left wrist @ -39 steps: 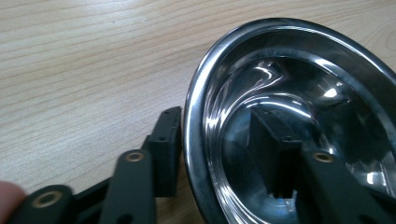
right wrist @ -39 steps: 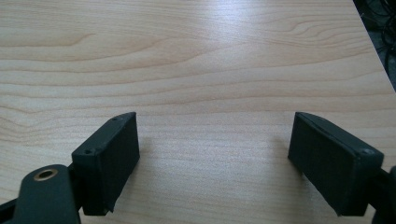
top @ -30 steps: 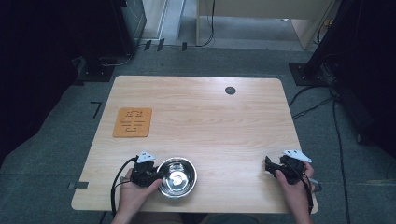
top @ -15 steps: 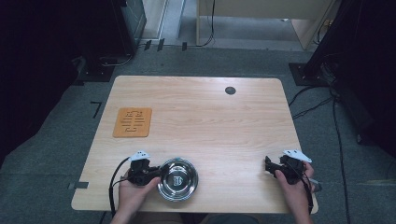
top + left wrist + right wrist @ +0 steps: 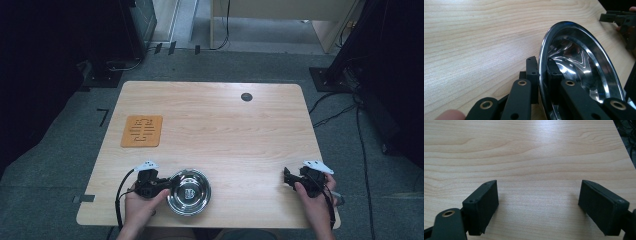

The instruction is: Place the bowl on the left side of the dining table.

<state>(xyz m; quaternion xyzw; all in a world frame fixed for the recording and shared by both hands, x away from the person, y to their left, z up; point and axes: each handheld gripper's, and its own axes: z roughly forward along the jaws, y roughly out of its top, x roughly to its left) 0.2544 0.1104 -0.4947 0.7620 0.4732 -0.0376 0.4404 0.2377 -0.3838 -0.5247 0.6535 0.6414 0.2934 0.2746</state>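
A shiny steel bowl (image 5: 188, 191) sits near the table's front edge, left of centre. My left gripper (image 5: 170, 186) is at its left side, shut on the rim. In the left gripper view, one jaw of that gripper (image 5: 540, 67) presses the outside of the bowl (image 5: 579, 62) and the other the inside, with the thin rim pinched between the pads. My right gripper (image 5: 287, 176) rests near the front right corner, pointing left. In its own view the right gripper (image 5: 539, 202) is open wide, with bare wood between the jaws.
An orange cut-out mat (image 5: 142, 131) lies at the table's left side. A small black round cap (image 5: 246, 97) sits near the far edge. Cables trail over the grey floor around the table (image 5: 215, 130). The right gripper (image 5: 621, 20) shows far off in the left gripper view.
Hardly anything differs. The left gripper stays at the bowl's left rim and the bowl keeps its place. The right hand has not moved.
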